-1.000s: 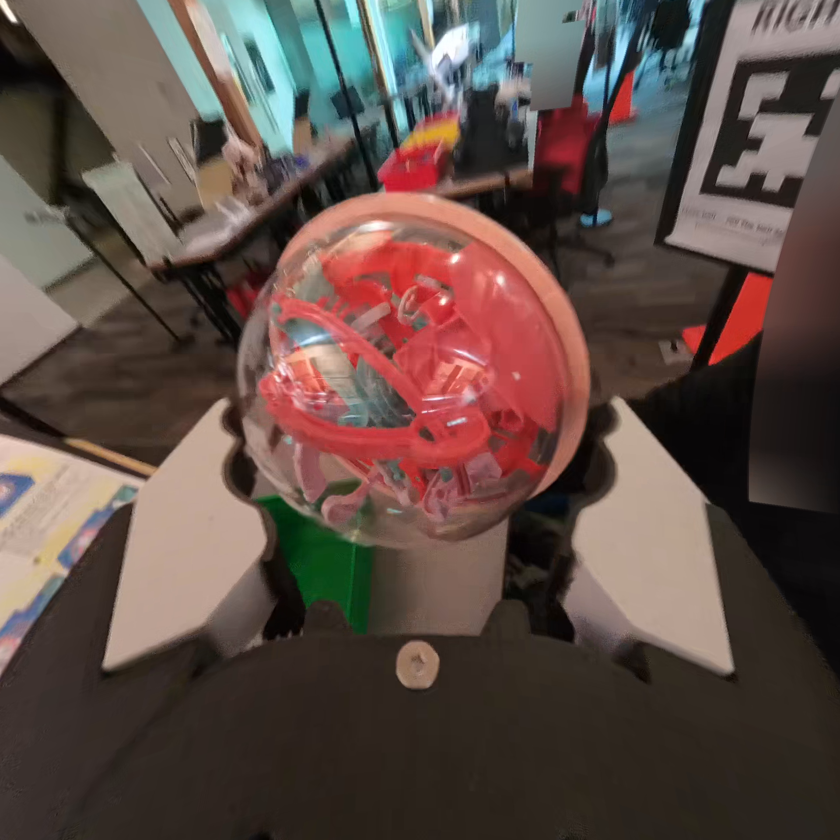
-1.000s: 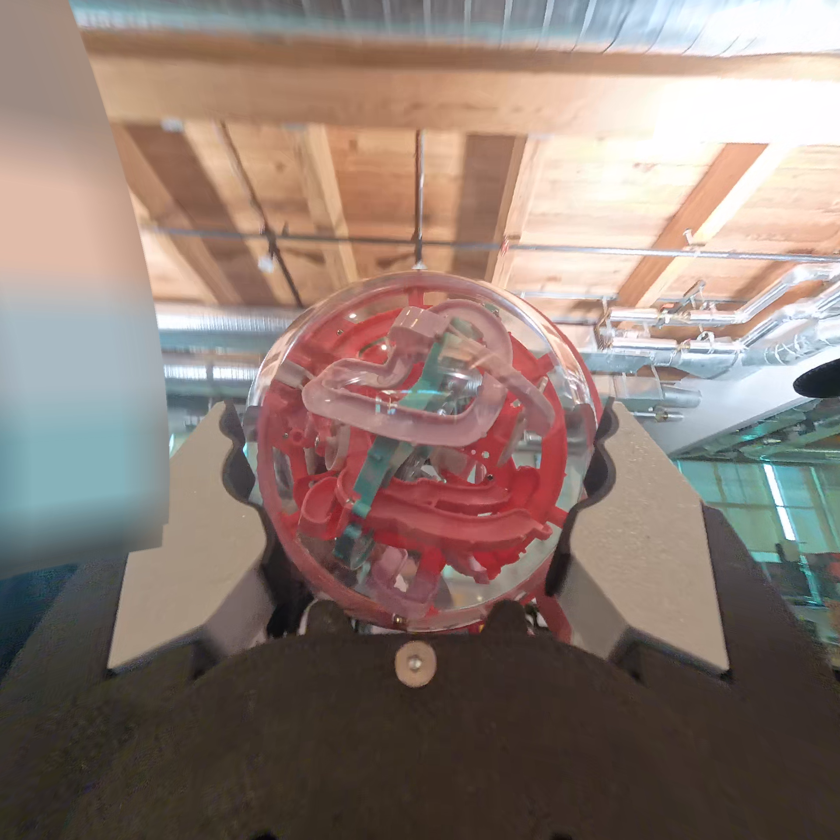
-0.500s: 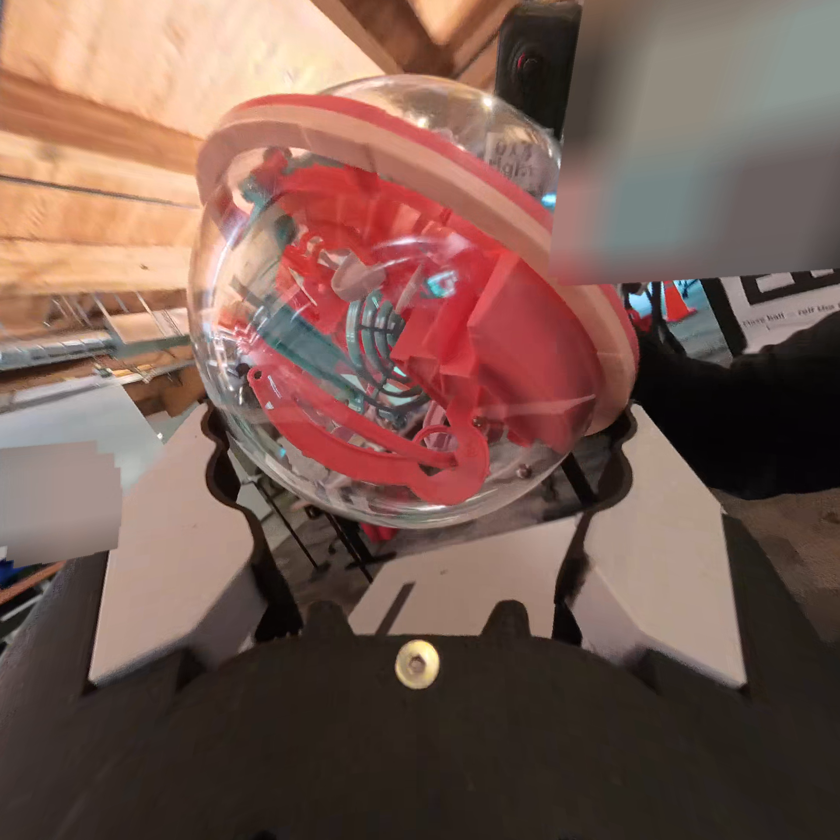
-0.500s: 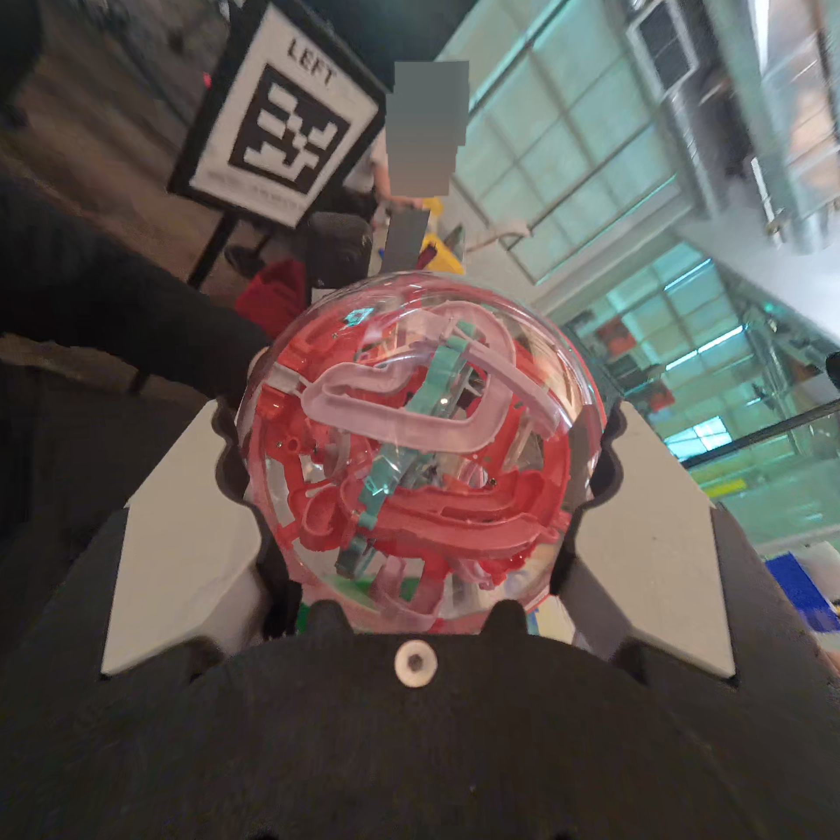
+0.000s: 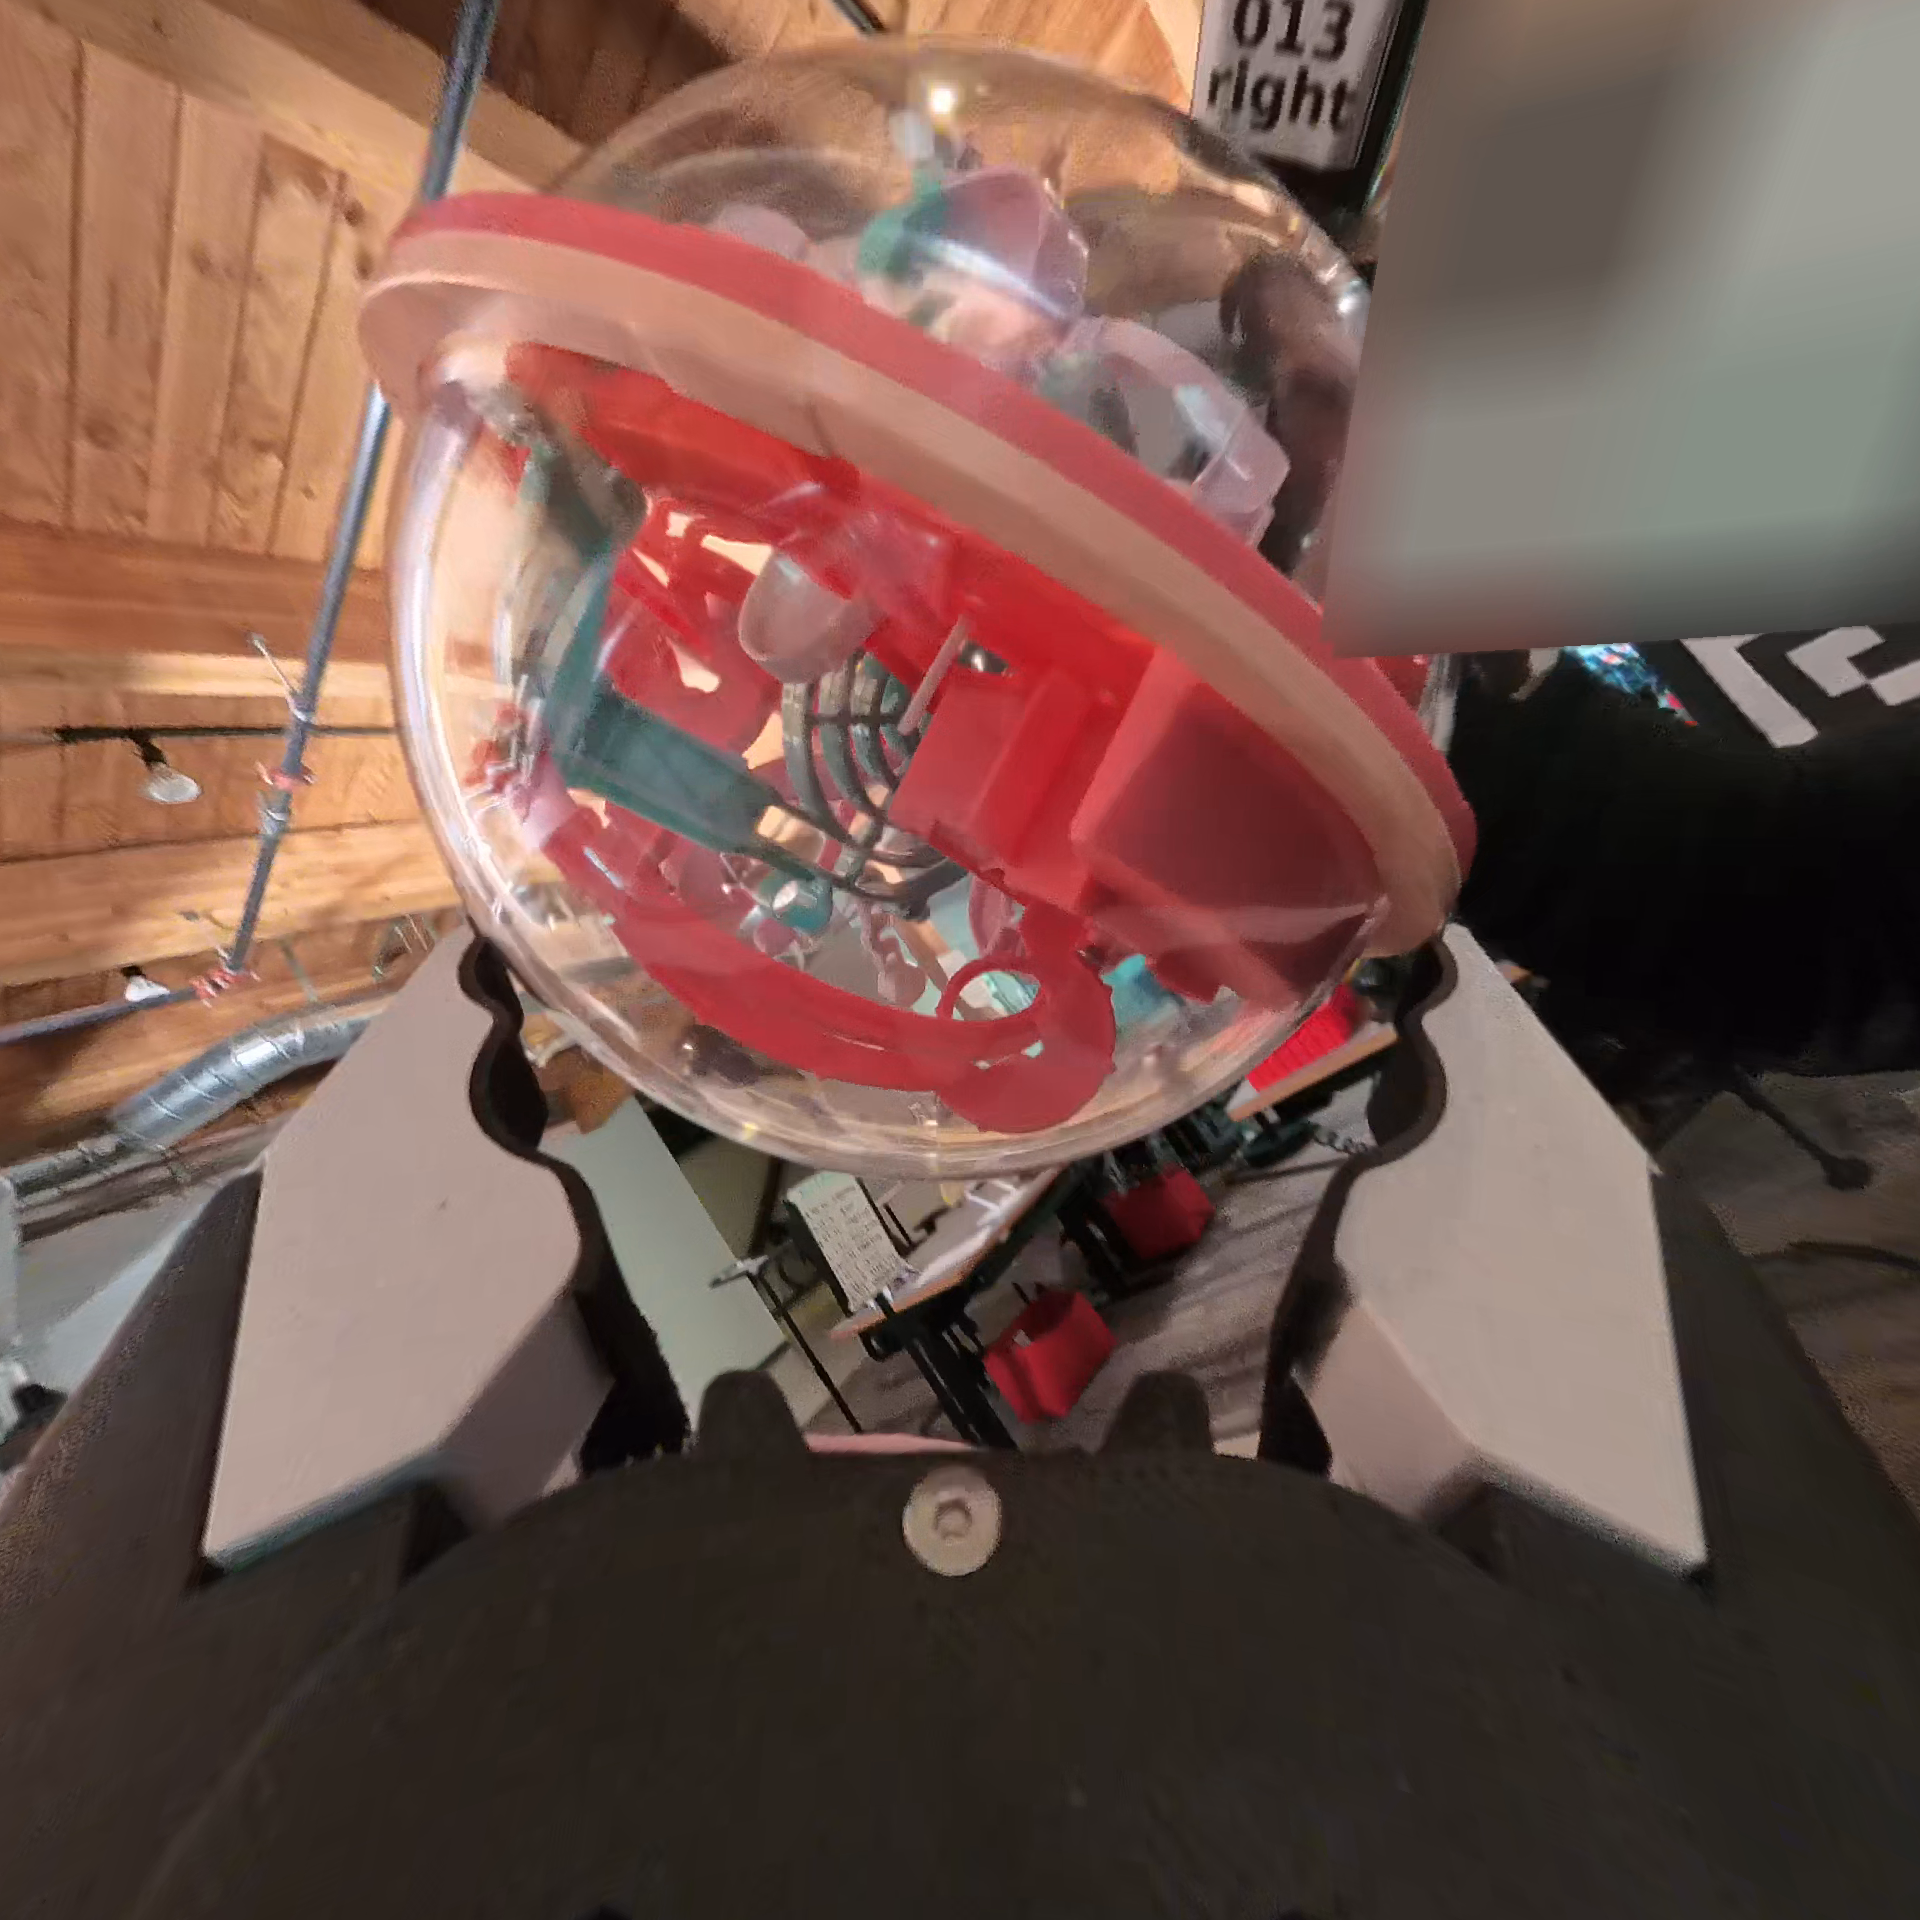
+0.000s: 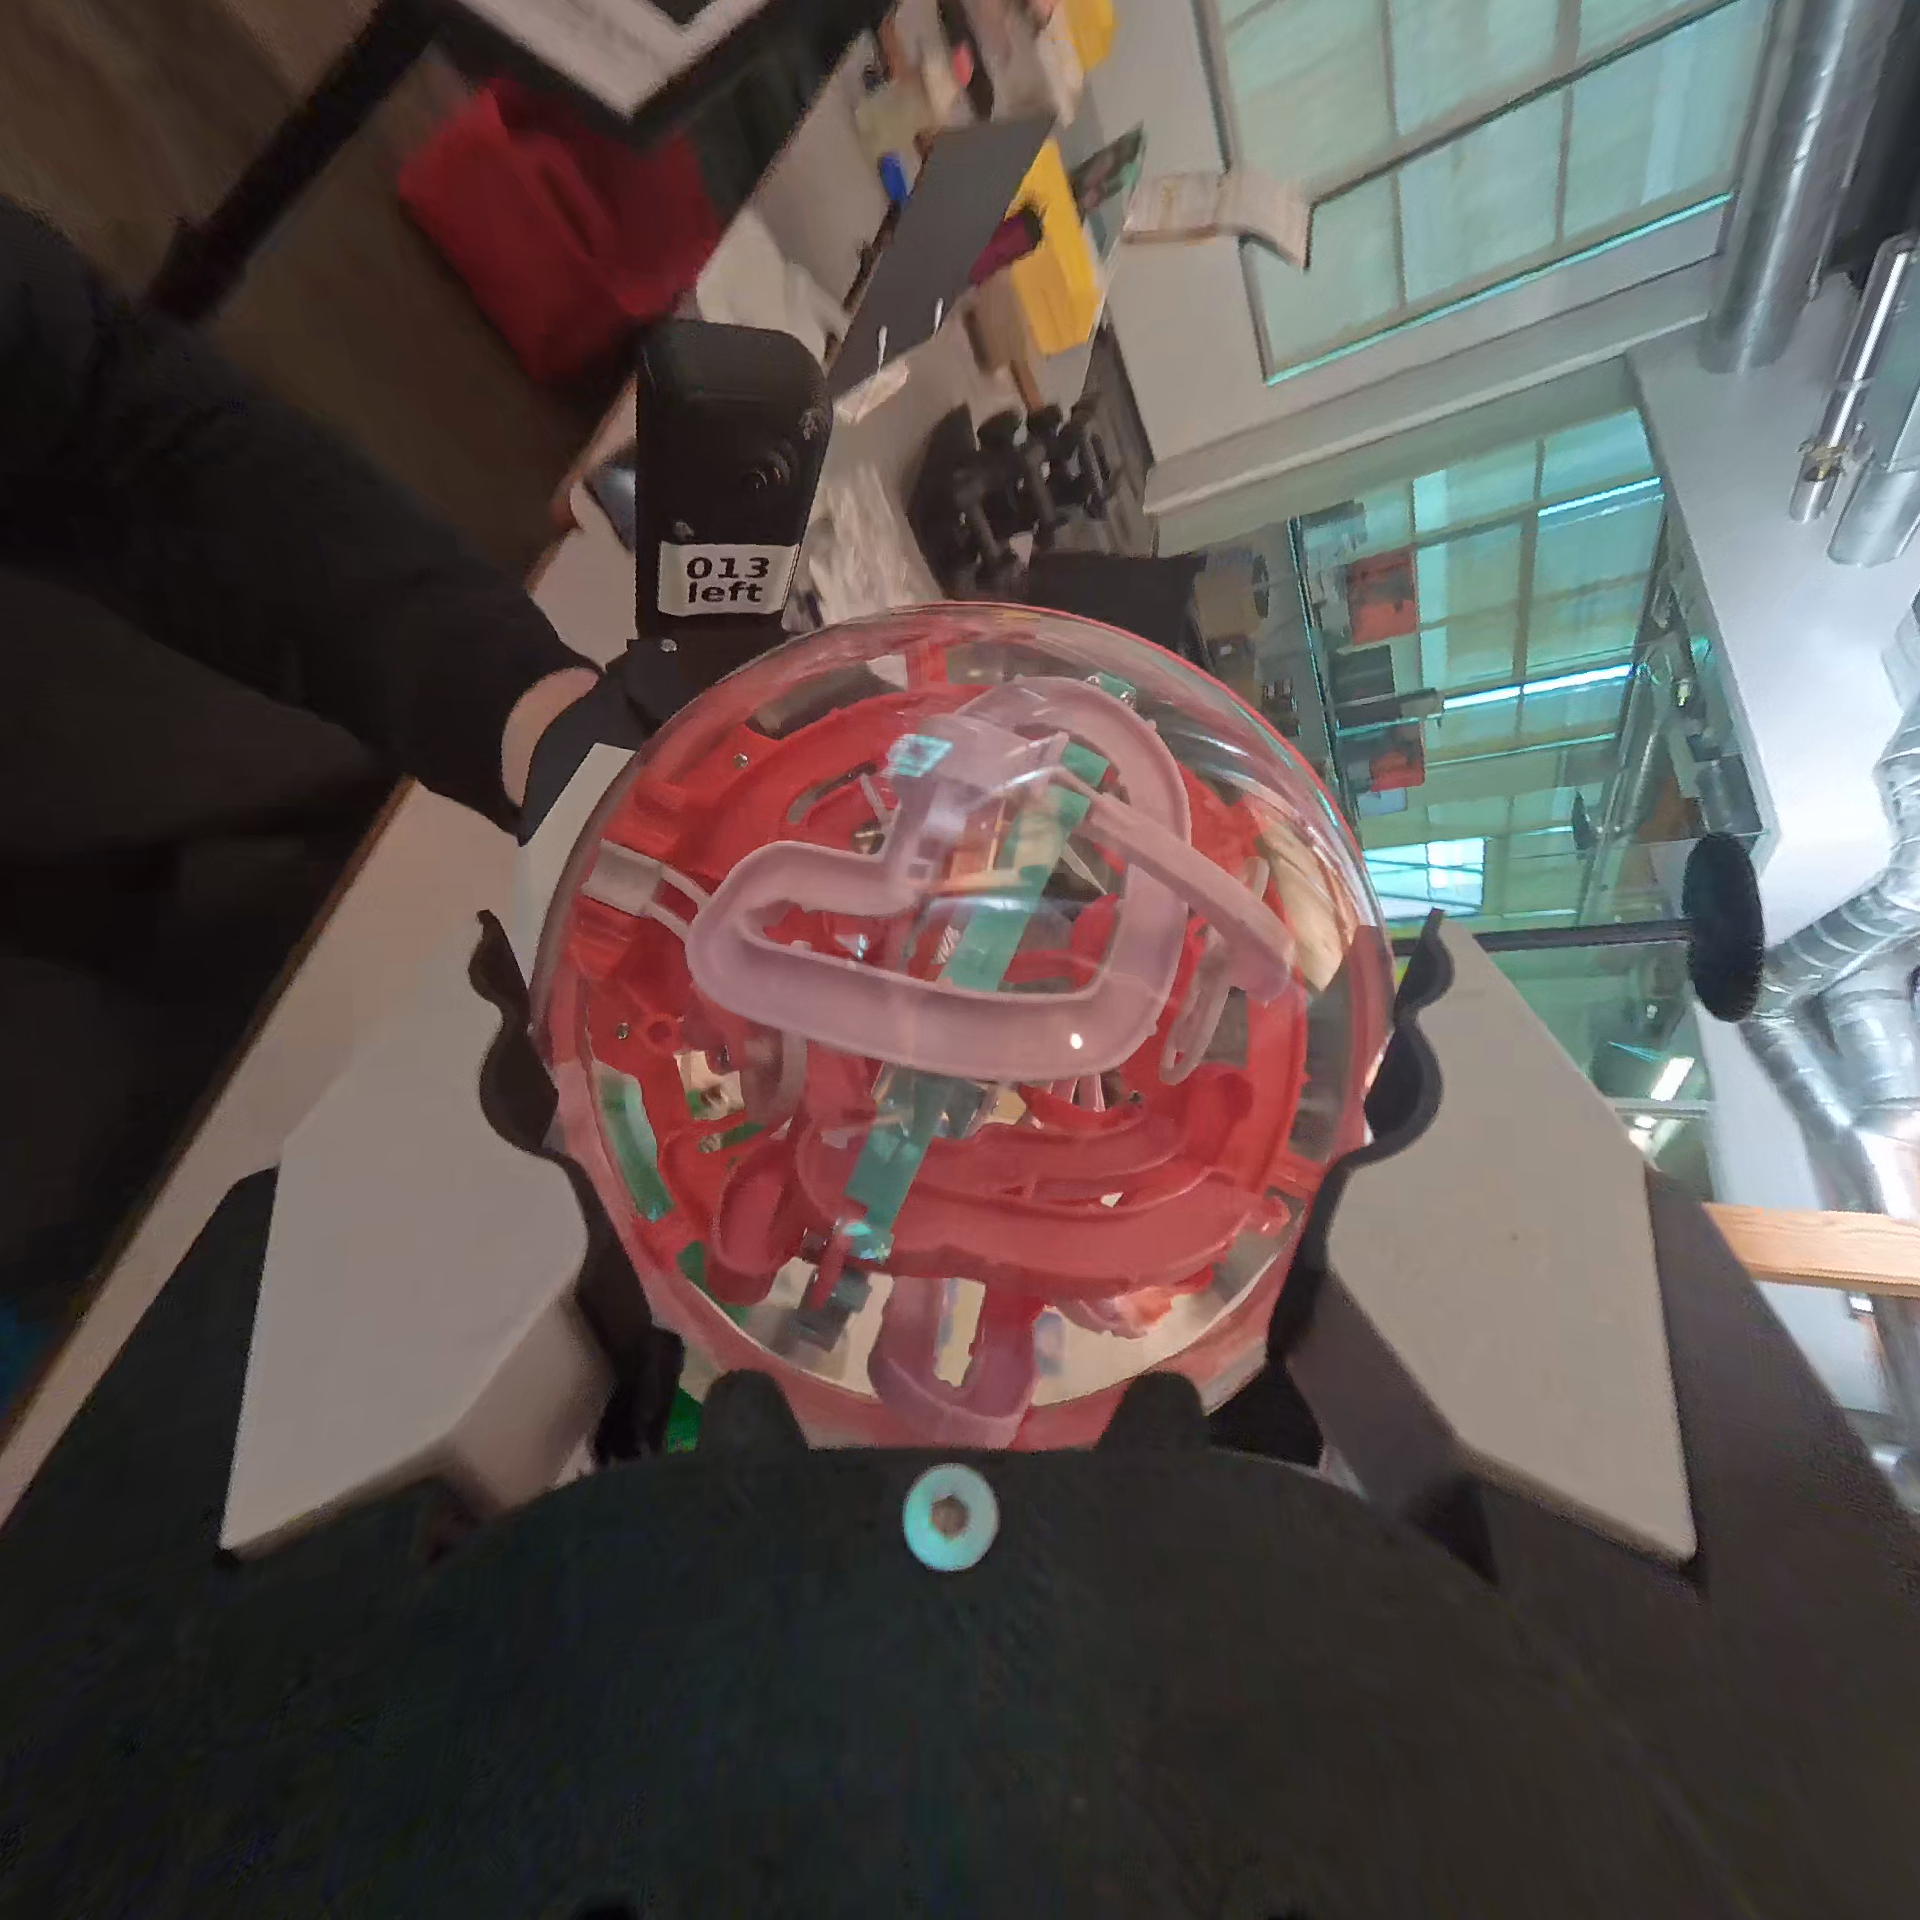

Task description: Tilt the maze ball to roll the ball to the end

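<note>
Gripping maze ball point(image 6: 956, 1018) with both jaws | wooden ceiling point(image 5: 187, 416) above | windows point(image 6: 1507, 156), cluttered tables point(image 6: 790, 239) behind

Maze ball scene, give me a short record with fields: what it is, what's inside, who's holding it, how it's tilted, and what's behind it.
object: maze ball, a clear sphere
inside: red tracks, a pale pink loop, teal strips
band: pink and red ring around the middle, slanting down to the right in the left wrist view
right gripper: fingers against both sides of the sphere
left gripper: fingers at the sphere's lower sides
small ball: cannot tell where
background: wooden ceiling, windows
</note>
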Action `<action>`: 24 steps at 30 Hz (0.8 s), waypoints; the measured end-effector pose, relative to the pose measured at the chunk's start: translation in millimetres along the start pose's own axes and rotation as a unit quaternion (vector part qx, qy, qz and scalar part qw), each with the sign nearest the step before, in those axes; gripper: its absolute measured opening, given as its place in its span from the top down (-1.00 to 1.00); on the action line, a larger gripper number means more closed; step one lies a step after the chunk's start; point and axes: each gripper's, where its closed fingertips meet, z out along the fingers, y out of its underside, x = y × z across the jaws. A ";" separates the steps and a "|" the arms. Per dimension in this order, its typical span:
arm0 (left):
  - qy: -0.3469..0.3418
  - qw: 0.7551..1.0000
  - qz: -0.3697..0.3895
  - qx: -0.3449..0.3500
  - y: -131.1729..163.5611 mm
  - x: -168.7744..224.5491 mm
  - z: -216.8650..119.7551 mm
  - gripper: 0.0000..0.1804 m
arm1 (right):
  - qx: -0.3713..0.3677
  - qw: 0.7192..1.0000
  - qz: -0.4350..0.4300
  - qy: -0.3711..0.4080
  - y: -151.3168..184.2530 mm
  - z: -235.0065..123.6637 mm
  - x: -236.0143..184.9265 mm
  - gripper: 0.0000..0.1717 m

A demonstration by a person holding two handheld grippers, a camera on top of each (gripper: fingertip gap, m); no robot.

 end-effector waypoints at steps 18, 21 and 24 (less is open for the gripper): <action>0.004 0.968 0.249 -0.015 -124.5 -32.5 21.3 -0.75 | -0.118 0.945 -0.272 0.137 -122.1 -34.5 27.4 -0.83; 0.009 0.959 0.282 -0.037 -141.0 -35.7 33.6 -0.75 | -0.122 0.934 -0.291 0.168 -134.0 -49.6 34.5 -0.83; -0.002 0.958 0.286 -0.021 -152.1 -35.3 45.1 -0.75 | -0.144 0.926 -0.306 0.168 -141.8 -59.2 37.5 -0.81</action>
